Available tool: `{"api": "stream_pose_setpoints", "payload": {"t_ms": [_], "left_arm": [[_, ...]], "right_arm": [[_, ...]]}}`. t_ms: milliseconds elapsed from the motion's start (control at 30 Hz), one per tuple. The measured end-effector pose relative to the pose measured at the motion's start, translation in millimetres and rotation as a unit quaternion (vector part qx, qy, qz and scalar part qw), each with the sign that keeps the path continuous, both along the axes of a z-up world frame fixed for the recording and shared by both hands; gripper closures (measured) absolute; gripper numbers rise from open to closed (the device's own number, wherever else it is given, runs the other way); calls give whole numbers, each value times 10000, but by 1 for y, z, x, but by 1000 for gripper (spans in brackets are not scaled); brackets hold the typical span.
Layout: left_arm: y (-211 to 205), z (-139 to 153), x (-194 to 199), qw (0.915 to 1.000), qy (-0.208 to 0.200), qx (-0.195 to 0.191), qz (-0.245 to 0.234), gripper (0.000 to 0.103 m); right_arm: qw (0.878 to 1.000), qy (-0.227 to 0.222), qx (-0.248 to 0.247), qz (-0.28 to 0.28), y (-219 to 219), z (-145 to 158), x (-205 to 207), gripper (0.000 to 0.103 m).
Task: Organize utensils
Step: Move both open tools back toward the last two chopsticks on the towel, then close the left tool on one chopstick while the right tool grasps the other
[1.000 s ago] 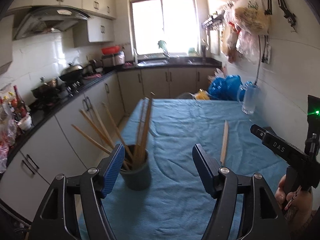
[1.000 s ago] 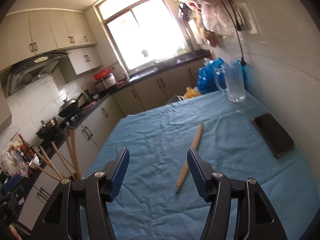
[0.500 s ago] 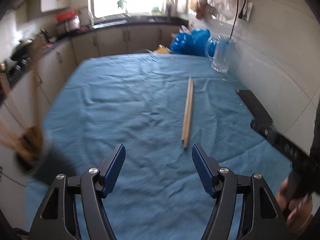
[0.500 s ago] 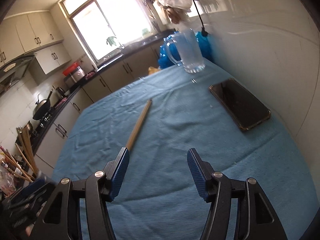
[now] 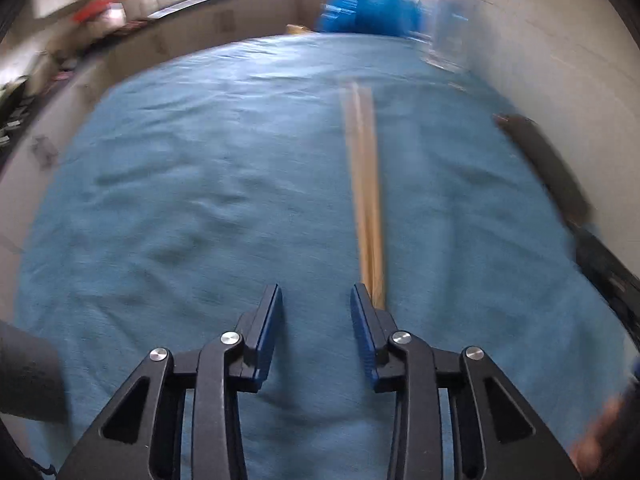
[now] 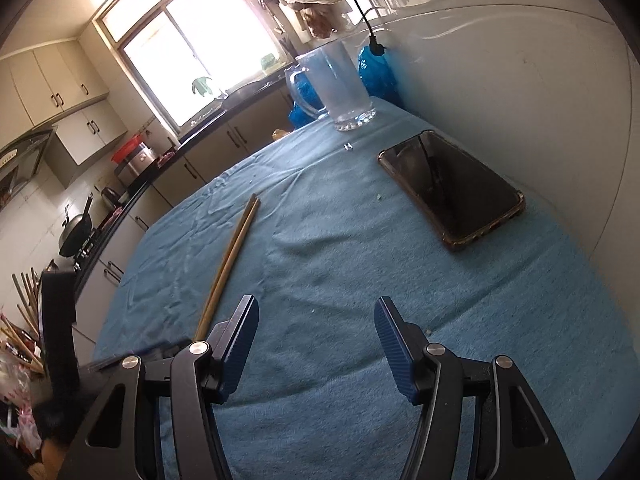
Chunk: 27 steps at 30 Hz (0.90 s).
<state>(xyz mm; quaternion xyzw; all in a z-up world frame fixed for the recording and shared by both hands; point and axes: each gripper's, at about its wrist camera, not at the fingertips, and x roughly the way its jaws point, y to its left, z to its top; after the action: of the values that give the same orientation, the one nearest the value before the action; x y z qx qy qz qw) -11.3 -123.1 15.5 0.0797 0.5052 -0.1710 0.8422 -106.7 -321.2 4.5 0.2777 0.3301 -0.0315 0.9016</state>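
A pair of wooden chopsticks (image 5: 366, 196) lies lengthwise on the blue cloth (image 5: 200, 184); it also shows in the right wrist view (image 6: 230, 260). My left gripper (image 5: 316, 294) is low over the cloth, jaws partly open and empty, with the chopsticks' near end just outside its right finger (image 5: 362, 320). My right gripper (image 6: 316, 312) is wide open and empty, to the right of the chopsticks. More chopsticks (image 6: 22, 304) stand in a holder at the far left edge; the holder itself is hidden.
A black phone (image 6: 452, 188) lies on the cloth by the white wall. A glass mug (image 6: 340, 84) stands at the table's far end, with blue bags (image 6: 378, 70) behind it. Kitchen counters run along the left. The left view is blurred.
My left gripper swung away from the chopstick holder, dropped close to the cloth by the loose chopsticks' near end, and its jaws narrowed. My right gripper shifted right and lower.
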Motion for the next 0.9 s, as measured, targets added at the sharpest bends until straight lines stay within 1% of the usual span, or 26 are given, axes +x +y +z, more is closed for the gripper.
{"api": "stream_pose_setpoints", "payload": {"t_ms": [67, 133, 200, 267, 367, 567, 633, 667, 700, 733, 833, 900], "left_arm": [[-9, 5, -11, 9985, 159, -325, -403, 70], [-8, 12, -16, 9982, 36, -473, -372, 69], [-2, 15, -9, 9987, -52, -462, -201, 68], [2, 13, 3, 9992, -8, -401, 10, 68], [3, 8, 24, 9985, 88, -490, 232, 68], [-25, 5, 60, 9989, 216, -403, 49, 68], [-32, 2, 69, 9995, 130, -287, 24, 68], [-35, 2, 72, 9997, 109, -212, 19, 70], [-38, 2, 73, 9999, 73, -133, -1, 85], [-38, 3, 72, 9999, 78, -105, -31, 96], [-35, 3, 71, 9999, 116, -125, 1, 97], [-30, 3, 68, 9999, 93, -96, 29, 97]], "right_arm": [[10000, 25, 55, 39, 1, -2, 2, 38], [9999, 41, 74, 86, 2, -4, 2, 38], [9999, 66, 60, 106, 1, -5, 2, 38], [9999, 100, 59, 96, -1, -7, 3, 38], [9999, 125, 83, 76, -3, -9, 4, 38], [9997, 155, 38, 200, -1, -6, 10, 38], [9994, 180, -1, 289, 1, -5, 12, 38], [9993, 195, -13, 323, 2, -5, 12, 38], [9991, 215, -25, 375, 4, -5, 13, 38], [9988, 234, -31, 431, 5, -5, 14, 38], [9971, 312, -96, 689, 15, -6, 19, 38], [9940, 439, -196, 985, 28, -8, 28, 38]]}}
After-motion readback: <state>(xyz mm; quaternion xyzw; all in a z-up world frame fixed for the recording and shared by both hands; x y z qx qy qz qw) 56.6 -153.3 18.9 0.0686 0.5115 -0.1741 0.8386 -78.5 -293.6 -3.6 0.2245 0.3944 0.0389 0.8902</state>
